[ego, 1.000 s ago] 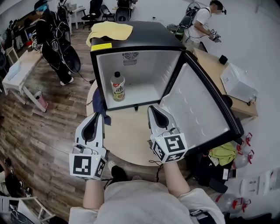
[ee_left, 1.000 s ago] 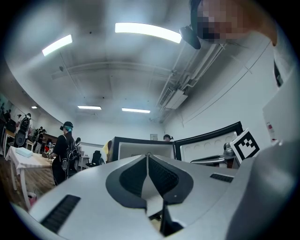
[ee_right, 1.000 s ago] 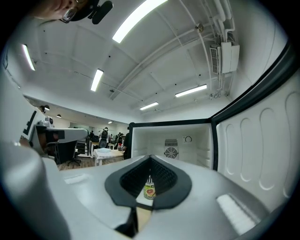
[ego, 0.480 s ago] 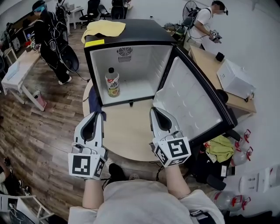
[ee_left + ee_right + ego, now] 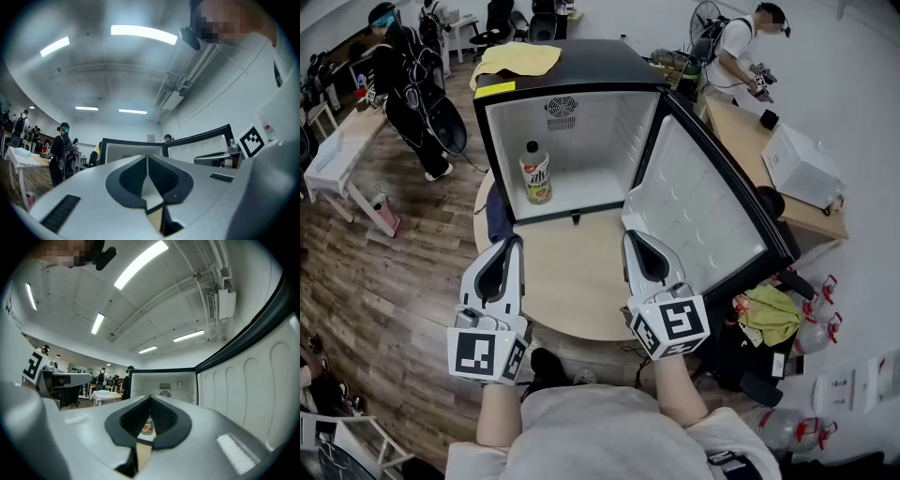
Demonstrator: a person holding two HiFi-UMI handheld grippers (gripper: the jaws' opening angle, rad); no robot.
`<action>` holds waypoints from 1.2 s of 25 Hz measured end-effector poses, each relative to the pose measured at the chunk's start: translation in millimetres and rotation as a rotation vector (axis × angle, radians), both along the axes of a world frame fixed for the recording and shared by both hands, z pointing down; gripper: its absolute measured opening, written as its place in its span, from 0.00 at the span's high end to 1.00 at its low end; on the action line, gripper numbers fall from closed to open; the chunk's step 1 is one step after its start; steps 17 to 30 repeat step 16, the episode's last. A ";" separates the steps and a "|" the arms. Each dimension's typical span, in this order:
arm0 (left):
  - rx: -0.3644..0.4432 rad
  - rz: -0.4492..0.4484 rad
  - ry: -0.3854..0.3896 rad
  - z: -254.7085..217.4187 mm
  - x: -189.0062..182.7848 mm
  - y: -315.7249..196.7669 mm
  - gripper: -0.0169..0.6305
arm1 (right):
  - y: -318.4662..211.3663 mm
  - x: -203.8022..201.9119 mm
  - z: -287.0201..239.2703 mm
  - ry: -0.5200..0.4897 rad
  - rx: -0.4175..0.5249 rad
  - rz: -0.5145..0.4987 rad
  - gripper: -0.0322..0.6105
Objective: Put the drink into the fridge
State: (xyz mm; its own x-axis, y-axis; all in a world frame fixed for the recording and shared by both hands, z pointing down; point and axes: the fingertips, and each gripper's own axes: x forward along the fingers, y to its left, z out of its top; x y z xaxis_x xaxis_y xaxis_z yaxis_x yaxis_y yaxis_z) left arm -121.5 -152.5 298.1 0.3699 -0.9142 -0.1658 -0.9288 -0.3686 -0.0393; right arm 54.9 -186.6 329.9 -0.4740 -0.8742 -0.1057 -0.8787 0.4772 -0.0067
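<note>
**A:** Since a second ago you've drawn both hands back from the fridge (image 5: 581, 75). More bare table (image 5: 572, 291) now shows between the gripper tips and its sill, and the whole cabinet sits higher in the head view.

**B:** Agreed. Starting at your left, the left gripper (image 5: 510, 244) hangs over the left part of the table, jaws pressed together with nothing in them. Leave it there, out of the door's path.

**A:** The drink (image 5: 536, 172) stands upright on the fridge floor, left of middle and clear of the front sill. It touches neither wall, as far as I can tell. So the placing looks done, and shutting the fridge seems to be what's left for you.

**B:** Your right gripper (image 5: 635, 237) is closed and empty too. The bottle shows through the notch between its jaws, but far beyond them. The gripper sits near the inner face of the door (image 5: 698, 202), which stands swung wide to your right.

**A:** So use that hand. Keep the jaws together and go round to the door's outer side, near its free edge rather than the hinge. Push with the flat of the gripper in one steady arc.

**B:** Ease off as it nears the frame so you don't jolt the bottle over. Don't call it shut until the door lies flush.
</note>
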 end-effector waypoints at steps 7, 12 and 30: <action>-0.002 -0.006 -0.004 -2.1 3.2 2.5 0.94 | 1.7 2.3 -3.2 -0.010 0.004 -0.009 0.93; -0.007 -0.008 -0.006 -0.8 4.3 0.6 0.94 | -0.7 1.5 -2.0 -0.014 -0.002 -0.017 0.93; -0.009 -0.010 -0.007 -0.2 6.2 -1.8 0.94 | -3.4 1.9 -0.1 -0.017 -0.008 -0.025 0.93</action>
